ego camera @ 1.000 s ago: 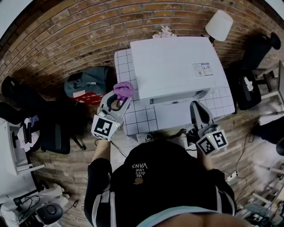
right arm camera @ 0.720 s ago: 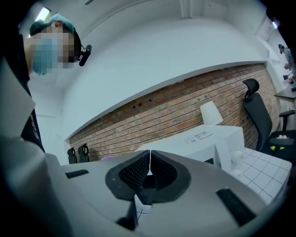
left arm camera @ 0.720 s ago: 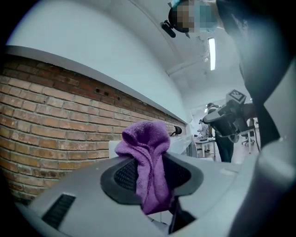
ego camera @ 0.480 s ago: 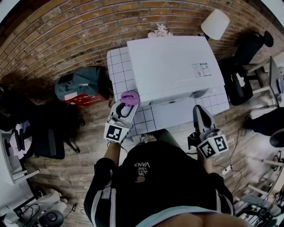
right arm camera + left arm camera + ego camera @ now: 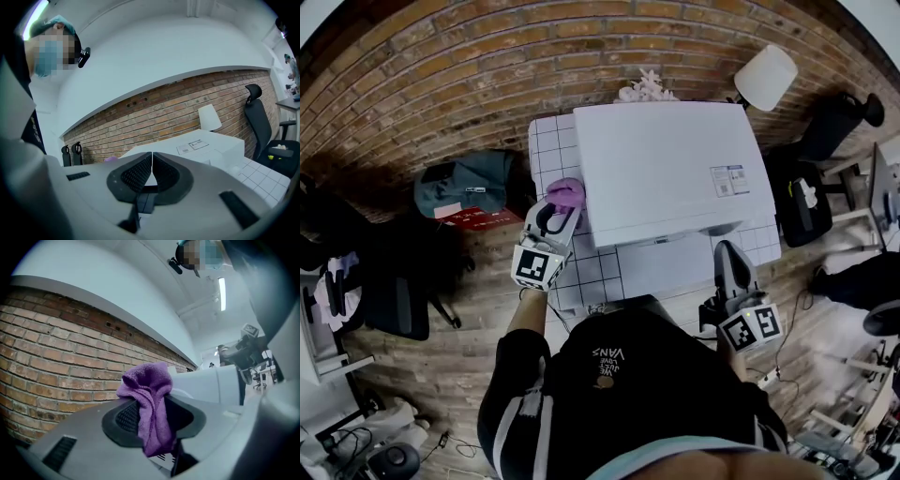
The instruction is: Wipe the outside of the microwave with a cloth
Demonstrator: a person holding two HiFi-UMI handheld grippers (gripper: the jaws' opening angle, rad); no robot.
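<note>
A white microwave [image 5: 670,164] stands on a white tiled table [image 5: 551,141] against the brick wall. My left gripper [image 5: 565,200] is shut on a purple cloth [image 5: 566,194], held at the microwave's left side near its front corner. In the left gripper view the purple cloth [image 5: 151,414] hangs bunched between the jaws, with the microwave [image 5: 220,383] to the right. My right gripper [image 5: 730,256] is shut on nothing, held in front of the microwave's right front corner. In the right gripper view the microwave [image 5: 206,145] lies ahead beyond the closed tips [image 5: 152,157].
A white lamp [image 5: 766,77] and a small pale flower [image 5: 645,91] stand behind the microwave. On the wooden floor to the left lie a teal bag [image 5: 469,183] and a black chair [image 5: 394,291]. More black chairs [image 5: 839,127] stand at the right.
My left gripper with the cloth moved from the table's front left, up along the microwave's left side. The right gripper dropped back slightly from the microwave's front.
</note>
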